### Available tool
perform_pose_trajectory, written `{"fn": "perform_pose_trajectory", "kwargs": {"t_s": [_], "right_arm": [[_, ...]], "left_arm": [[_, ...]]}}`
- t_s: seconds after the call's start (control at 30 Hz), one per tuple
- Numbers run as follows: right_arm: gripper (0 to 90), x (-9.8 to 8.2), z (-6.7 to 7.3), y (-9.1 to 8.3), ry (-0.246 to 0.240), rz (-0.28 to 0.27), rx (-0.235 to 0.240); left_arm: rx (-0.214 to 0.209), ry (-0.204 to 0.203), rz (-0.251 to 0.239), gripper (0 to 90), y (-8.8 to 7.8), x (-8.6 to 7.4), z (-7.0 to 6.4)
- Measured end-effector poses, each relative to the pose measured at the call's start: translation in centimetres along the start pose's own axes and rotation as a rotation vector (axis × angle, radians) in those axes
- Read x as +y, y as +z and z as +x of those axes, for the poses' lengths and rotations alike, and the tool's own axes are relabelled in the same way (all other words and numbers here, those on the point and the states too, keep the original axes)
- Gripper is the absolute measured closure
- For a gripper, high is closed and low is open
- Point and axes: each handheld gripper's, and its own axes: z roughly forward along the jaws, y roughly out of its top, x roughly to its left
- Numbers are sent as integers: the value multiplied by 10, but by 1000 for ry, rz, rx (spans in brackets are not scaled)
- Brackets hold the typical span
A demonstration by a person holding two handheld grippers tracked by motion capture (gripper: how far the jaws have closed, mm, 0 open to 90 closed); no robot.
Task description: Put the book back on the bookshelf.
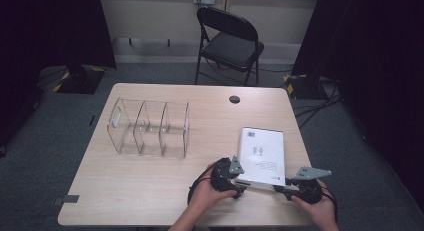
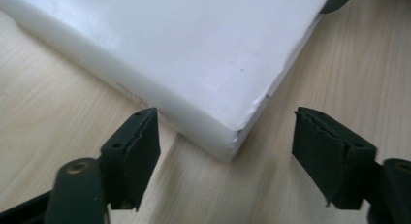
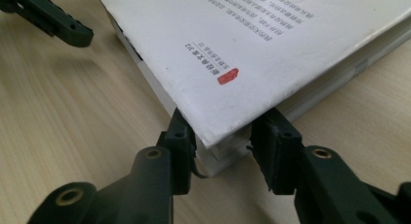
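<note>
— What's nearest to us?

— The two hands at the near edge of the tabletop [image 1: 150, 191], each with a claw. The right claw [image 3: 224, 145] has the near right corner of the white book [image 1: 262, 155] between its jaws. In the right gripper view the corner pokes in between the two black pads, the cover overhanging above them and the page block at their level. The jaws stand narrow, close against the corner on both sides. I cannot tell whether the pads actually press on it.

— And the left one?

— The left claw [image 2: 225, 151] is spread apart, with nothing gripped. In the left gripper view the book's near left corner sits just ahead of the gap, pointing at it from above, clear of both pads. One long side of the book runs off up and to the left from that claw, the other edge up and to the right.

— So the book lies flat?

— Flat on the tabletop, cover up, stretching away from both claws, with small print and a red stamp near the right claw's corner. From the right claw's side, a jaw of the left claw shows farther off at the upper left, beside the book's other near corner.

— Beyond that?

— A clear divider rack [image 1: 150, 127], well apart from the left claw, farther back and to its left. Past the tabletop, a black folding chair [image 1: 229, 41].
</note>
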Motion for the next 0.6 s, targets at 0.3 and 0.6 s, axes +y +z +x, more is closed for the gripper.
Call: {"fn": "perform_pose_trajectory", "kwargs": {"t_s": [0.3,0.6], "right_arm": [[674,5,-1,-2,14,-35,16],[710,13,-2,-4,13,-59,26]], "left_arm": [[5,-3,6,165,-9,9,6],[28,41,11,165,-12,27,6]]}}
